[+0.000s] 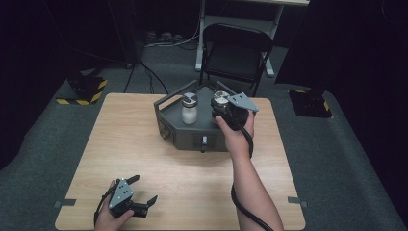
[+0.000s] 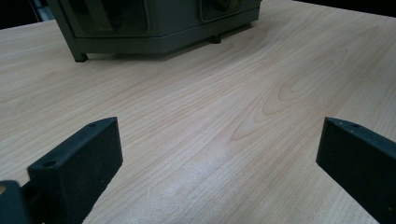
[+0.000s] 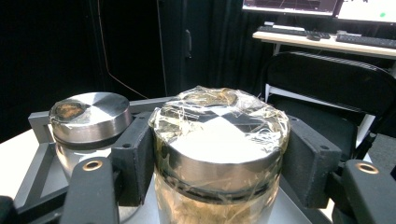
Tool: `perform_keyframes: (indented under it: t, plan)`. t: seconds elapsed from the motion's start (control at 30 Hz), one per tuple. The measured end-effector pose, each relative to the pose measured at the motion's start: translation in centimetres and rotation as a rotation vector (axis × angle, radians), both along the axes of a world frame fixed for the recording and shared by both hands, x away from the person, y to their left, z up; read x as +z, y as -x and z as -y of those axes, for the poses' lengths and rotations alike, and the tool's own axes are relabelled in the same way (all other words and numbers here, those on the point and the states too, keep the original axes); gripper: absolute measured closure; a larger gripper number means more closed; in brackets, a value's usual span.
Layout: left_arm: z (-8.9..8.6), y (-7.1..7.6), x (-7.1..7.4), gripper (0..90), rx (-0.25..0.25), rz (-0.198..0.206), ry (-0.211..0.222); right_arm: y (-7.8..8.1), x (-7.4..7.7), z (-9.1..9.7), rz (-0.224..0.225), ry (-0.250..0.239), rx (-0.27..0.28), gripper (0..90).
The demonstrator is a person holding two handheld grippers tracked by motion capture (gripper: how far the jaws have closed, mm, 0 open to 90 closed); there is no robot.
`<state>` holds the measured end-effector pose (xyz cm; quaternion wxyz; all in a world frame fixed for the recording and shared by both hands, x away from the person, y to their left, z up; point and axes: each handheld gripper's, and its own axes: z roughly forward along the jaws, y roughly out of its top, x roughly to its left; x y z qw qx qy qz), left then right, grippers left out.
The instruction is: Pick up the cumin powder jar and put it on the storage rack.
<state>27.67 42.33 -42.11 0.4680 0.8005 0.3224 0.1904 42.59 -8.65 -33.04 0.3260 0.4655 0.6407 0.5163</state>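
The jar (image 3: pixel 219 154) in the right gripper (image 3: pixel 219 158) is a glass one with a round metal lid wrapped in crinkled clear film, and something brownish shows through the glass below the lid. The two black jaws press on it from either side just under the lid, so the jar is firmly clamped. In the high view the same jar (image 1: pixel 221 101) sits over the right part of a dark grey metal holder (image 1: pixel 192 134) that stands at the far middle of the table, with the right gripper (image 1: pixel 226 113) and the person's right hand (image 1: pixel 238 132) reaching in over the holder's front edge.

Just to the left of the clamped jar, close but apart from it, stands a second jar (image 1: pixel 189 109) in the same holder; its lid (image 3: pixel 91 112) is bare brushed metal with a brown stain at one edge, and its contents look white from above. A grey frame bar of the holder runs behind both.

The left gripper (image 1: pixel 143 190) rests at the near left corner of the light wooden table (image 1: pixel 144 159), well apart from the holder, held in the left hand (image 1: pixel 111 216). Its jaws stand wide with bare tabletop between them. Beyond the table stands a black folding chair (image 1: pixel 235 53).
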Motion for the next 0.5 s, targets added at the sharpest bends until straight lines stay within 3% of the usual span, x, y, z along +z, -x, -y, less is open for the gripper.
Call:
perform_keyframes:
  t: [0.3, 0.5]
  plan:
    - [-0.1, 0.0, 0.0, 0.6, -0.007, 0.003, 0.001, -1.1, -0.1, -0.7, -0.013, 0.015, -0.003, 34.8]
    - [-0.2, -0.1, 0.0, 0.6, -0.008, 0.002, 0.005, -1.8, -0.4, -0.7, -0.022, -0.003, -0.007, 34.8]
